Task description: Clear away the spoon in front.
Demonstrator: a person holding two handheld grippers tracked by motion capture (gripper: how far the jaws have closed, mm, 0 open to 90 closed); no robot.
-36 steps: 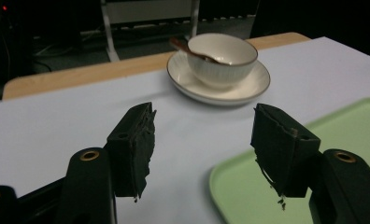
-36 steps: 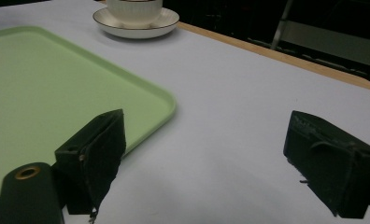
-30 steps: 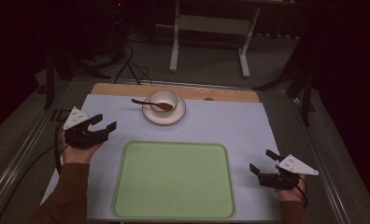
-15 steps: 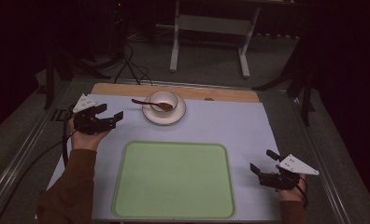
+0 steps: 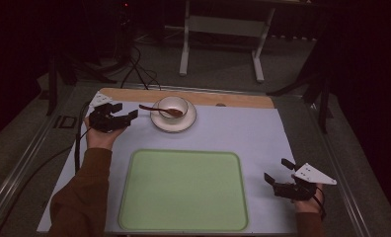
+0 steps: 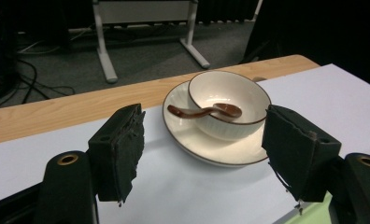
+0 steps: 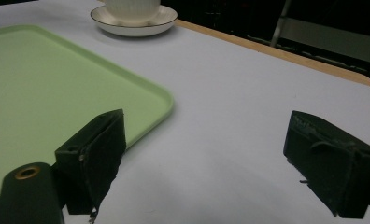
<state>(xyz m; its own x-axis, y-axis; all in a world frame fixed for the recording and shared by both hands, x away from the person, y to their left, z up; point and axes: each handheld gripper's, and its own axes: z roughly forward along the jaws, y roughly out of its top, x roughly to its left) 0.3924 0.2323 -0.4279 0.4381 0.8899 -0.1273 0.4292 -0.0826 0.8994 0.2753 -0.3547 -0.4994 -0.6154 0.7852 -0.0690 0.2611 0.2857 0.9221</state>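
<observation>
A white bowl (image 5: pixel 174 104) stands on a white saucer (image 5: pixel 175 126) at the far middle of the table. A brown spoon (image 5: pixel 156 108) rests in the bowl with its handle over the left rim. My left gripper (image 5: pixel 125 111) hovers just left of the saucer and points at it. Its jaws are open and have just been closing a little, with nothing between them. In the left gripper view the bowl (image 6: pixel 234 92), spoon (image 6: pixel 199 112) and saucer (image 6: pixel 206 156) lie beyond the left gripper (image 6: pixel 204 142). My right gripper (image 5: pixel 277 170) rests open at the near right, right of the green tray (image 5: pixel 183 190).
A white mat (image 5: pixel 243 133) covers the table, with a wooden strip (image 5: pixel 233 99) along the far edge. In the right gripper view the tray (image 7: pixel 57 79) lies to the left and the saucer (image 7: pixel 136 25) far off. A metal stand (image 5: pixel 223 29) and cables lie on the floor behind.
My left hand has moved away from the person and to the right, towards the bowl and saucer. The right hand has stayed where it was.
</observation>
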